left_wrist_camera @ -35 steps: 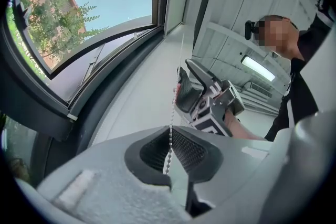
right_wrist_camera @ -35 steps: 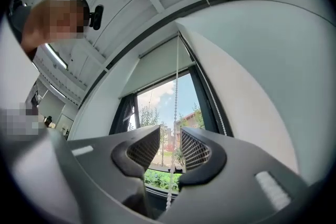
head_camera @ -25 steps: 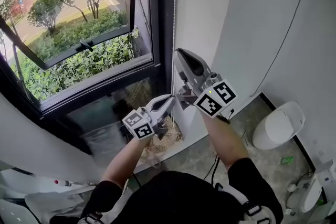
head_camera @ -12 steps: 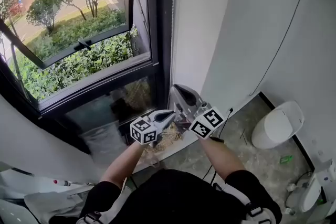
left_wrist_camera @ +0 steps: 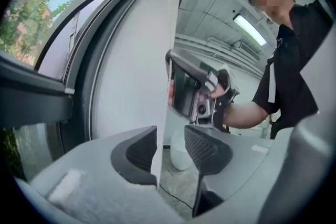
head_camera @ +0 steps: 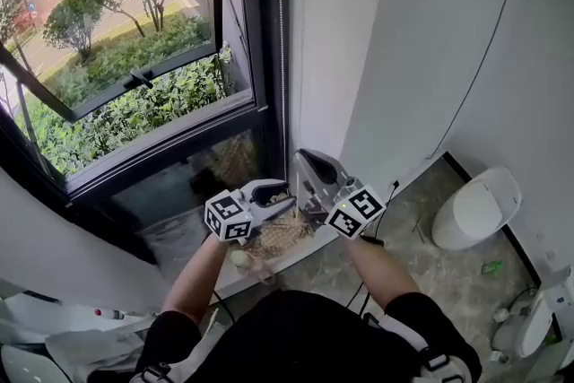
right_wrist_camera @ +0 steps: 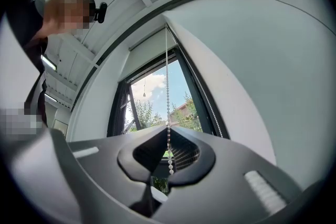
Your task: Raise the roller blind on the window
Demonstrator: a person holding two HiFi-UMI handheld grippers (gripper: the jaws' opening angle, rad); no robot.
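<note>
Between the jaws of the right gripper (right_wrist_camera: 169,157) hangs the bead chain (right_wrist_camera: 168,107) that drives the blind. The jaws are closed on it, pinching a few beads near their tips. The chain runs straight up from them, taut, toward the head of the window (right_wrist_camera: 152,89).

Well above those jaws, the blind (right_wrist_camera: 149,50) shows only as a pale band across the top of the glass. Below that band the panes are bare, with trees and sky showing through. Judging by that, most of the raising is done and a short stretch of fabric is left to wind up, though the roller itself cannot be made out.

Just beside the right gripper, on its window side, the left gripper (left_wrist_camera: 170,148) has its jaws apart. They have just been opening, and no beads can be made out between them, only the edge of the white wall (left_wrist_camera: 131,71) beyond.

Seen from the head view, both pairs of jaws sit low beside the dark window frame, and the chain rises above them along that frame. This looks like the bottom of a pull: the right gripper keeps the chain down, and the left, with open jaws, is free to reach higher along the chain for a fresh hold. What remains, as I judge it, is a few more hand-over-hand pulls until the band above the jaws is gone.
</note>
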